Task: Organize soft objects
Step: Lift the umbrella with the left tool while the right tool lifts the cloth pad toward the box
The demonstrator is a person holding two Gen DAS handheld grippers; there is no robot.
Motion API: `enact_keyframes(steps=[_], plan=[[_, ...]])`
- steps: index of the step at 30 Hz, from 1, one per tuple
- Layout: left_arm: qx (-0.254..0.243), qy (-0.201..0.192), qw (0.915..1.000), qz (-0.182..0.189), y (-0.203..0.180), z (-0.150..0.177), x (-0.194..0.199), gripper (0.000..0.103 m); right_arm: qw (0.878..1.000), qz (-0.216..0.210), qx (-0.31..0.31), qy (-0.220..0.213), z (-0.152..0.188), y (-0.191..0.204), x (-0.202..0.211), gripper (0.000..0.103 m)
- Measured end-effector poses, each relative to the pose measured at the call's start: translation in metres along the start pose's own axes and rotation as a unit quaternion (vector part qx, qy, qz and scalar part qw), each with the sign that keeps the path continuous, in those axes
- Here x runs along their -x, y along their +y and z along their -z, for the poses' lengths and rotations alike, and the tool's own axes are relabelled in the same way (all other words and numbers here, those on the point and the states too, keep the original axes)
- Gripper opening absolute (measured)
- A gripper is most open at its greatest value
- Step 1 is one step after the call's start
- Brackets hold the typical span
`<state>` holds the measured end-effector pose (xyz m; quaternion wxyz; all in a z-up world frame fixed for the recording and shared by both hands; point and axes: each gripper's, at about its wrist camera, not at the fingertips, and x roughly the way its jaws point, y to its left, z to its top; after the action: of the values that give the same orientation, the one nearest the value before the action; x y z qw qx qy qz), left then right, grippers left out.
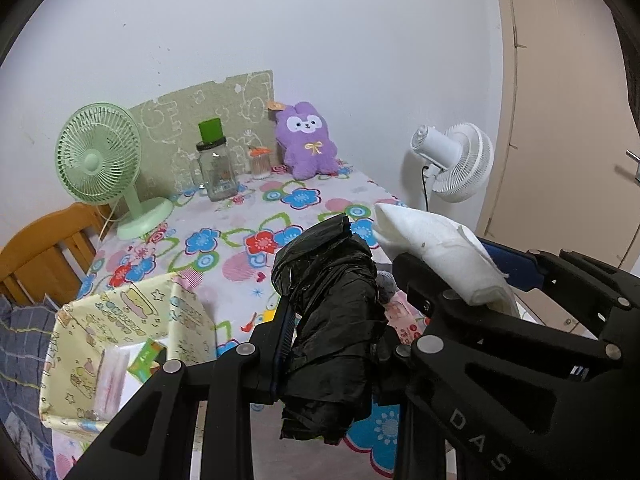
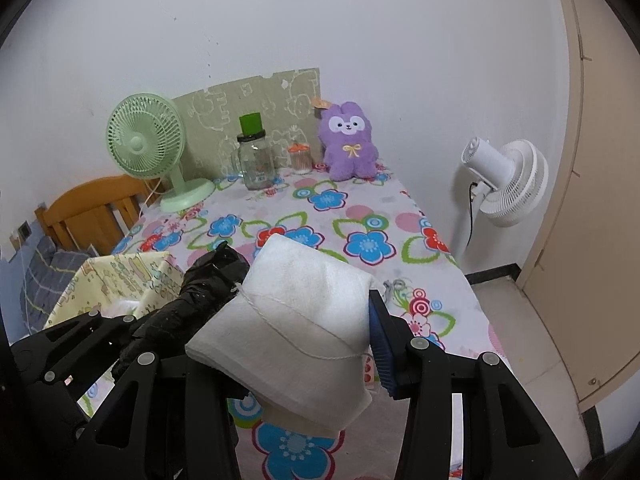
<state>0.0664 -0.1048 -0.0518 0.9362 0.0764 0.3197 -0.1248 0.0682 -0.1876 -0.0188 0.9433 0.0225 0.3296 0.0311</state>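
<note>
My left gripper (image 1: 340,304) is shut on a crumpled black plastic bundle (image 1: 332,320), held above the flowered tablecloth (image 1: 240,240). Just to its right, my right gripper (image 2: 300,344) is shut on a folded white cloth bundle (image 2: 296,312) tied with thin string. The two bundles sit side by side and nearly touch; in the right wrist view the black bundle (image 2: 200,296) lies to the left of the white one. A purple plush rabbit (image 1: 306,140) sits upright at the table's far end against the wall. A yellow patterned fabric box (image 1: 120,320) stands open at the near left.
At the back stand a green desk fan (image 1: 96,160), a glass jar with a green lid (image 1: 214,168) and a small jar of swabs (image 1: 260,164). A white standing fan (image 1: 452,160) is beyond the table's right edge. A wooden chair (image 1: 44,252) stands left. The box holds small packets (image 1: 148,356).
</note>
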Motion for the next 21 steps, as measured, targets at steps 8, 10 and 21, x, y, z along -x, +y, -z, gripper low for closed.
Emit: enact_keyframes(steps=[8, 10, 21], plan=[[0.001, -0.010, 0.9999, -0.007, 0.011, -0.008, 0.012, 0.031, 1.000, -0.001, 0.011, -0.012, -0.012, 0.013, 0.011, 0.049], [0.002, -0.009, 0.9999, -0.010, 0.014, -0.009, 0.013, 0.031, 1.000, -0.002, 0.011, -0.010, -0.014, 0.016, 0.011, 0.049], [0.021, -0.024, 0.9992, -0.024, 0.042, -0.014, 0.024, 0.031, 0.999, -0.020, 0.027, -0.017, -0.030, 0.043, 0.010, 0.049]])
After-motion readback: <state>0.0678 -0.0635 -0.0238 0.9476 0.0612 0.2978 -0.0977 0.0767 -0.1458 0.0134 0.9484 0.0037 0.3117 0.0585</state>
